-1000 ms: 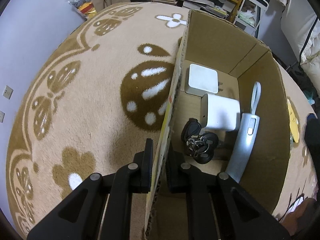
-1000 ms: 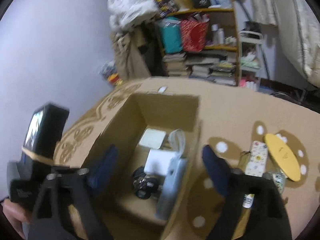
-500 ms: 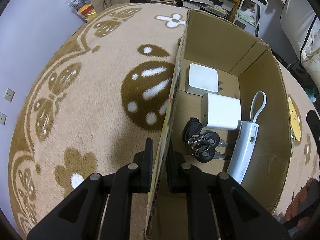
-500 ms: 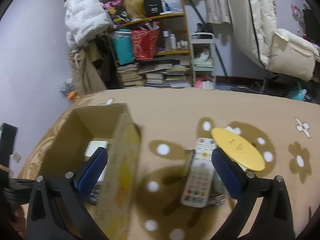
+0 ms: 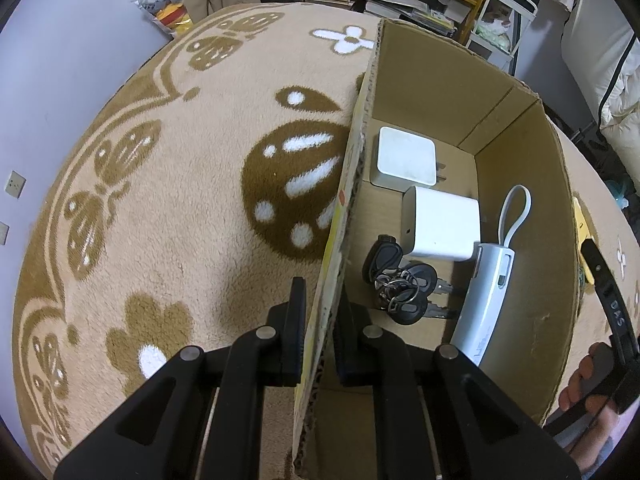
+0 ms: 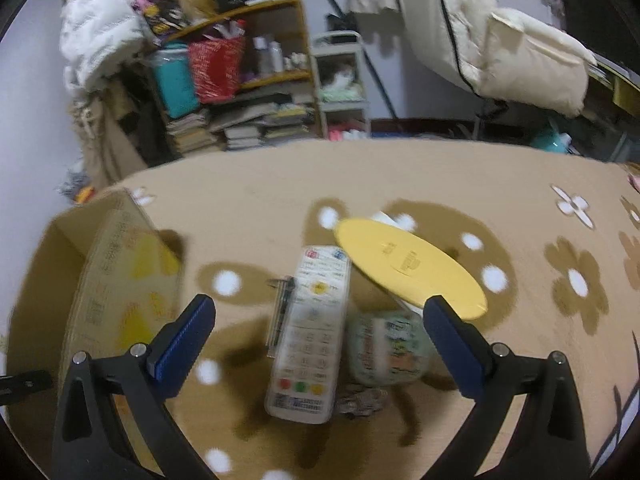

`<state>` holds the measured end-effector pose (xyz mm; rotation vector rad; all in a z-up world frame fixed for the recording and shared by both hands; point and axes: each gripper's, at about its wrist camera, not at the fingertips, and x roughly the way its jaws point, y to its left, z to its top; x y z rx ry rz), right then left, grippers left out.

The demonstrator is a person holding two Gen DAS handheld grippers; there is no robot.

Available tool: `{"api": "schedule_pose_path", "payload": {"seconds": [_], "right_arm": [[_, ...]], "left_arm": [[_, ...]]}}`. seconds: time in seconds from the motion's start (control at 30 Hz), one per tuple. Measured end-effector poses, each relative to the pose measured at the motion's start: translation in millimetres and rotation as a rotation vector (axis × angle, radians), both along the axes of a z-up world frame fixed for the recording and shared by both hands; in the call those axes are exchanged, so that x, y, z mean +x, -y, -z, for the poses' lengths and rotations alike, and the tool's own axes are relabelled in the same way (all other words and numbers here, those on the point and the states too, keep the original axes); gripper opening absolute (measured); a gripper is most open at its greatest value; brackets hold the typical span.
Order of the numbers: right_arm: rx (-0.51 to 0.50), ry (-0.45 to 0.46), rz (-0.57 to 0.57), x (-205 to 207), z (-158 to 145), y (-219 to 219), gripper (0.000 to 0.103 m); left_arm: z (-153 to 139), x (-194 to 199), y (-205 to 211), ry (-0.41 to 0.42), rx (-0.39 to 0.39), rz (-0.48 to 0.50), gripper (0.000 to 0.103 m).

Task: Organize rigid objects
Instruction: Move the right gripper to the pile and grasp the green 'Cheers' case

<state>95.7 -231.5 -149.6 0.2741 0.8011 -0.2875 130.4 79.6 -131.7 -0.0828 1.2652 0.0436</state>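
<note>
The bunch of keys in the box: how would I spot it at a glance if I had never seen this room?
Find the open cardboard box standing on the tan flowered carpet. On its floor, near the wall that the left gripper pinches, lies the bunch of keys, below two white chargers and beside a pale stick-shaped gadget. It is the only dark thing there: black heads on metal rings.

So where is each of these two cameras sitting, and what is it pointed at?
Left wrist: on the left gripper, looking steeply down; its fingers clamp the cardboard box wall; a hand shows at right.
Right wrist: on the open right gripper, looking down at a remote and yellow lid.
Shared: the box and patterned carpet.
</note>
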Motion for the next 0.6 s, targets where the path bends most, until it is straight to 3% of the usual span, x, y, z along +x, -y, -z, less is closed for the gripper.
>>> {"api": "schedule_pose_path", "payload": {"seconds": [0.27,0.4,0.6], "right_arm": [[0.07,-0.055,0.096,-5.0,22.7,25.2,0.103],[0.043,-0.094,0.118,-5.3,33.8,31.4,0.086],[0.104,-0.101,0.142,-5.5,45.4,45.3,0.078]], "left_arm": [[0.7,-0.1,-0.1,0.0,0.003,0.002,0.012],[-0.3,0.2,0.6,0.003,0.014,0.009,0.012],[-0.7,0.4,1.8,0.004,0.015,0.013,0.012]]}}
